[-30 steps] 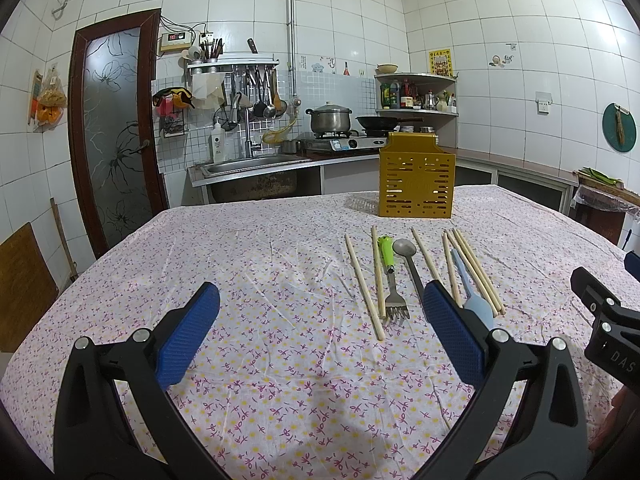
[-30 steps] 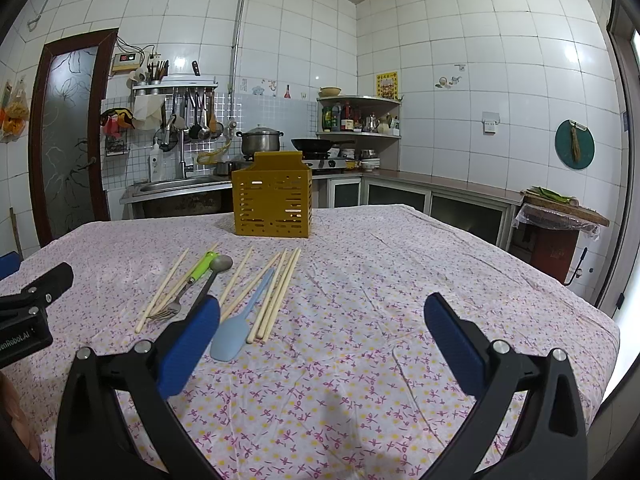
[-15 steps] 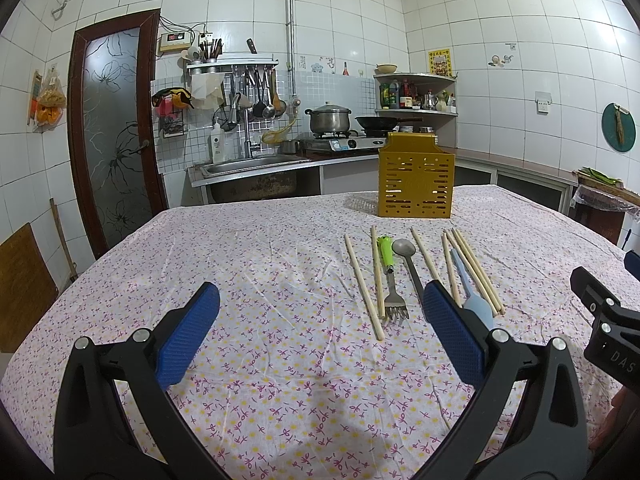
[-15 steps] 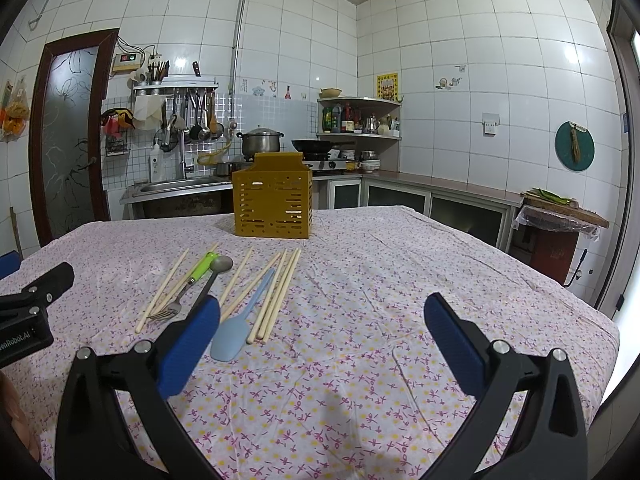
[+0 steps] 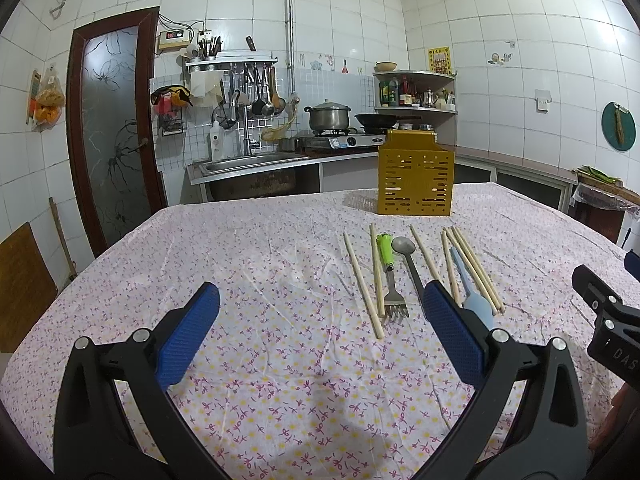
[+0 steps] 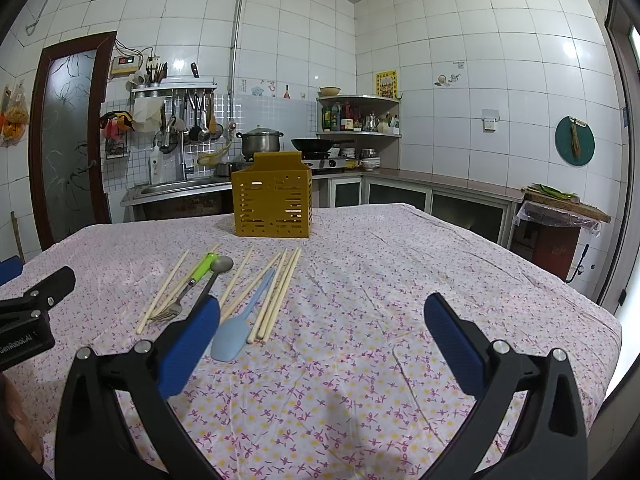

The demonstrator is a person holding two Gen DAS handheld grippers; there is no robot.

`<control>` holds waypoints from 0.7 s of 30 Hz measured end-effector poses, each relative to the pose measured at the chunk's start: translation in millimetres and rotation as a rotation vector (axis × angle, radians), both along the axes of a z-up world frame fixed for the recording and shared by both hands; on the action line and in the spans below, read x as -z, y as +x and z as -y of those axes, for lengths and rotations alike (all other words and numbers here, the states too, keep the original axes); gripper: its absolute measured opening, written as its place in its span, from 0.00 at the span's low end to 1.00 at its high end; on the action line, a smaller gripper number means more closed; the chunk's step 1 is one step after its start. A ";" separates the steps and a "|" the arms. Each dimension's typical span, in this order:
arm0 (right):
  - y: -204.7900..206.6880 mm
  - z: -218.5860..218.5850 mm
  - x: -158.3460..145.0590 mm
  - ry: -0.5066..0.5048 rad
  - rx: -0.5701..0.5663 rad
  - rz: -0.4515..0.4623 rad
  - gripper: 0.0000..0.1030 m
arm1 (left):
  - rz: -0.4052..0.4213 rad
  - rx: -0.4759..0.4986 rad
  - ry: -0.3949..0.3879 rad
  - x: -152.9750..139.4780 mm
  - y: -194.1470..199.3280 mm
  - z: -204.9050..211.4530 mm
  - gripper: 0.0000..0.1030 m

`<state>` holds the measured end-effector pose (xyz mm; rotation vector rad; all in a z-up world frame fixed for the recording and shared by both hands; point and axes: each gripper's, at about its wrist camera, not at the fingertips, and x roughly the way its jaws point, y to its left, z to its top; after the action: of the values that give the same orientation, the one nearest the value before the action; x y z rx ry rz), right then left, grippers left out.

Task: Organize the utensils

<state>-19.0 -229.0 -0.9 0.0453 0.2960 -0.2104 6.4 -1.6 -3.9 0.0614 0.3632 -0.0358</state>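
On the table point(image 5: 248, 240), the utensils lie in a row before the holder point(image 5: 416, 184): chopsticks point(image 5: 362, 282), fork point(image 5: 390, 280), spoon point(image 5: 406, 258), spatula point(image 6: 236, 328); they sit ahead and right of the left gripper point(image 5: 320, 328), ahead and left of the right gripper point(image 6: 320, 332); nothing has moved since a second ago; both grippers hover low and level, fingers wide apart, empty.

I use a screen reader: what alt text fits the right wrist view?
Open right gripper above a floral tablecloth; chopsticks, a green-handled fork, a spoon and a blue spatula lie before a yellow utensil holder.
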 end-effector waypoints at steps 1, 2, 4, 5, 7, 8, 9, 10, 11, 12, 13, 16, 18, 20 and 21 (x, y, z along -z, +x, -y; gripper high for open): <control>0.9 0.6 -0.5 0.003 -0.001 -0.005 0.97 | -0.006 0.003 0.000 0.4 0.4 0.2 0.95; 1.4 0.8 -0.9 0.004 -0.002 -0.010 0.97 | -0.011 0.007 -0.002 0.0 1.6 0.4 0.95; 3.7 0.8 -3.0 0.006 -0.008 -0.025 0.97 | -0.032 0.020 -0.006 -0.8 5.1 0.2 0.95; 6.1 0.6 -5.4 0.010 -0.014 -0.038 0.97 | -0.045 0.024 -0.006 -0.9 7.6 0.4 0.95; 10.9 1.0 -12.4 0.019 -0.036 -0.044 0.97 | -0.064 0.030 -0.006 -2.9 13.6 0.9 0.95; 13.7 0.1 -16.2 0.018 -0.038 -0.040 0.97 | -0.069 0.031 -0.003 -5.2 17.0 1.3 0.95; 19.4 -0.1 -22.7 0.012 -0.031 -0.041 0.97 | -0.071 0.029 -0.001 -8.2 20.2 1.6 0.95; 24.3 -0.8 -25.5 0.009 -0.028 -0.049 0.97 | -0.074 0.027 -0.005 -12.1 24.1 1.4 0.95; 31.2 -0.2 -29.7 0.015 -0.035 -0.058 0.97 | -0.078 0.027 -0.010 -15.1 27.2 1.2 0.95; 40.7 1.7 -34.9 0.031 -0.055 -0.064 0.97 | -0.082 0.027 -0.018 -19.8 32.4 0.8 0.95; 46.5 3.1 -37.5 0.039 -0.064 -0.068 0.97 | -0.084 0.025 -0.021 -23.6 37.6 1.0 0.95; 76.8 8.0 -51.1 0.024 -0.059 -0.094 0.97 | -0.106 0.027 -0.033 -36.4 60.4 0.3 0.95; 98.0 13.8 -59.4 0.025 -0.070 -0.103 0.97 | -0.129 0.013 -0.034 -44.9 82.7 0.3 0.95; 119.0 20.3 -62.4 0.030 -0.061 -0.124 0.97 | -0.165 0.003 -0.051 -52.0 107.5 -1.0 0.95; 133.0 23.6 -62.8 0.045 -0.073 -0.149 0.97 | -0.183 0.005 -0.065 -54.2 118.8 -1.8 0.95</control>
<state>114.0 -252.6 62.0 0.0633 0.4498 -0.1352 125.1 0.2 50.3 -0.0056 0.5449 -0.0582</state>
